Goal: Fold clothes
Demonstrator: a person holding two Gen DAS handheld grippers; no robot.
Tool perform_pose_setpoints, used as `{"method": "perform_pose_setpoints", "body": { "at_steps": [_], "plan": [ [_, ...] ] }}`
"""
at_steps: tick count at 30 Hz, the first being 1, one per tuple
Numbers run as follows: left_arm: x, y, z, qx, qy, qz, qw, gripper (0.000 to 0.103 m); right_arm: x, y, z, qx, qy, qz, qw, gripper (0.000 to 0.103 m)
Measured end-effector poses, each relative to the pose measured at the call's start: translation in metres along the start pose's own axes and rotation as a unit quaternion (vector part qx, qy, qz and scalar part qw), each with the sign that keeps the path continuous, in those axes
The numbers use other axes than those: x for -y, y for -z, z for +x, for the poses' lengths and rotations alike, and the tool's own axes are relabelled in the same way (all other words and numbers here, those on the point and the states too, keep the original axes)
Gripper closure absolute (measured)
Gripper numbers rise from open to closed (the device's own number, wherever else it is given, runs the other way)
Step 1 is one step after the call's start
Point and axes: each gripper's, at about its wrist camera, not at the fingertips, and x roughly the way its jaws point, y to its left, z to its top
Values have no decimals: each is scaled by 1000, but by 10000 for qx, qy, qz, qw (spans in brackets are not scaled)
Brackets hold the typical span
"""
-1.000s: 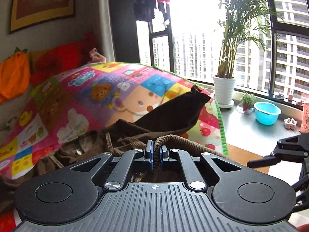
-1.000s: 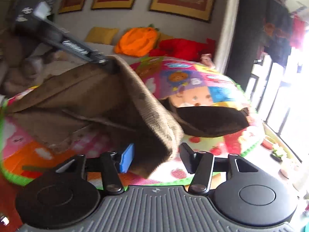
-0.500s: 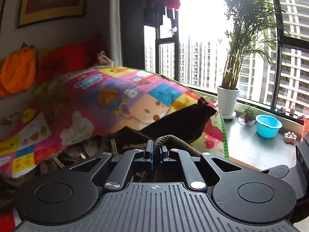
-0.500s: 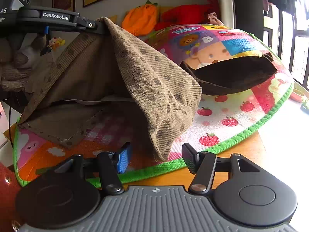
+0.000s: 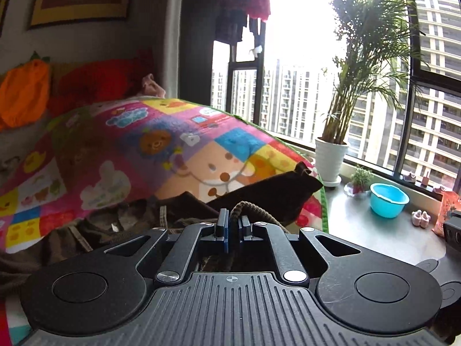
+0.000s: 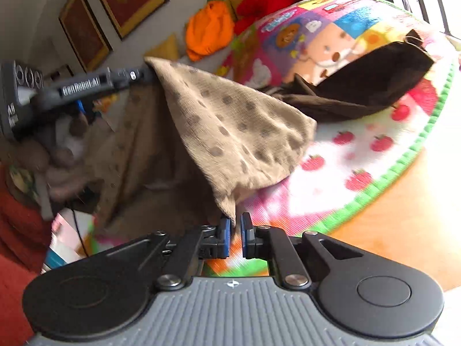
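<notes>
- My left gripper (image 5: 234,225) is clamped on a ribbed edge of the tan dotted corduroy garment (image 6: 230,127).
- My right gripper (image 6: 235,232) pinches its lower corner at frame centre, over the colourful cartoon play mat (image 6: 331,173).
- A turquoise plastic basin (image 5: 389,200) sits right of centre; contents hidden.

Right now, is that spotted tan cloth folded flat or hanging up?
Hanging: the spotted tan cloth drapes between the left gripper and right gripper, above the play mat.

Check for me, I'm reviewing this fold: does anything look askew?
The tan dotted corduroy garment hangs slack and bunched between the left hand-held gripper and right hand-held gripper, not spread flat.
</notes>
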Motion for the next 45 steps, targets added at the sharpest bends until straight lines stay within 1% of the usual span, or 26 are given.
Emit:
{"method": "perform_pose_setpoints", "body": {
  "at_steps": [2, 4, 6, 7, 11, 14, 18, 19, 20, 21, 22, 24, 26, 30, 31, 32, 33, 34, 35, 36, 38, 39, 41, 43, 44, 45],
  "plan": [
    [1, 2, 3, -36, 33, 1, 10000, 96, -7, 9, -14, 165, 536, -482, 9973, 74],
    [1, 2, 6, -62, 42, -9, 10000, 96, -24, 12, -26, 601, 1111, -1204, 9847, 65],
    [1, 2, 8, -73, 27, -4, 10000, 96, -49, 8, -35, 1116, 1017, -1912, 9699, 65],
    [1, 2, 8, -76, 12, -2, 10000, 96, -61, 4, -36, 1211, 721, -2181, 9657, 64],
    [0, 1, 7, -108, -17, -19, 9999, 96, -103, 0, 2, 652, -66, -2977, 9524, 64],
    [0, 2, 2, -109, -23, -8, 9999, 95, -110, 2, 46, 104, -13, -3302, 9438, 71],
    [-3, 5, 2, -143, -1, -41, 9999, 95, -106, -6, 67, -93, 51, -3360, 9418, 72],
    [-3, 5, 2, -150, -1, -49, 9999, 95, -105, -9, 72, -137, 60, -3366, 9415, 79],
    [-3, 5, 3, -157, 0, -62, 9999, 95, -104, -11, 77, -181, 68, -3371, 9413, 100],
    [-4, 5, 3, -160, -1, -69, 9998, 95, -103, -13, 81, -224, 76, -3377, 9410, 99],
    [-4, 5, 2, -156, -1, -70, 9999, 95, -103, -19, 78, -252, -85, -3215, 9465, 99],
    [-5, 5, 0, -133, 3, -56, 9999, 95, -102, -32, 64, -295, -533, -2759, 9593, 99],
    [-6, 4, -1, -113, 11, -68, 9999, 95, -105, -39, 45, -317, -1085, -2399, 9642, 99],
    [-8, 3, 2, -137, 46, -134, 9998, 95, -107, -37, 24, -397, -1807, -2312, 9552, 97],
    [-7, 6, -2, -173, 142, -140, 9997, 95, -108, -34, 17, -298, -1791, -2435, 9528, 90],
    [-6, 8, -5, -209, 238, -146, 9994, 95, -109, -31, 10, -136, -1630, -2581, 9522, 75],
    [-5, 11, -8, -244, 334, -152, 9990, 95, -109, -29, 3, 46, -1430, -2727, 9514, 68],
    [-5, 14, -11, -280, 430, -159, 9986, 95, -111, -25, -3, 277, -1062, -2946, 9493, 54],
    [-4, 16, -15, -316, 526, -165, 9980, 95, -114, -19, -4, 538, -460, -3281, 9420, 44],
    [-3, 19, -18, -351, 623, -171, 9973, 95, -119, -13, -3, 799, 208, -3632, 9281, 41],
    [-1, 24, -25, -423, 814, -183, 9956, 95, -123, 1, 10, 1096, 1317, -4284, 8872, 36],
    [0, 26, -28, -458, 910, -189, 9946, 95, -121, 4, 16, 1099, 1508, -4385, 8792, 36],
    [1, 31, -35, -529, 1102, -201, 9923, 95, -115, 7, 25, 1051, 1716, -4447, 8728, 36],
    [3, 36, -41, -600, 1293, -213, 9896, 90, -107, 6, 16, 942, 1540, -4136, 8924, 38],
    [4, 39, -44, -635, 1388, -219, 9880, 82, -100, 7, 8, 892, 1404, -3960, 9030, 38],
    [5, 42, -48, -673, 1479, -217, 9865, 67, -95, 8, -3, 857, 1289, -3809, 9116, 38]
  ]
}}
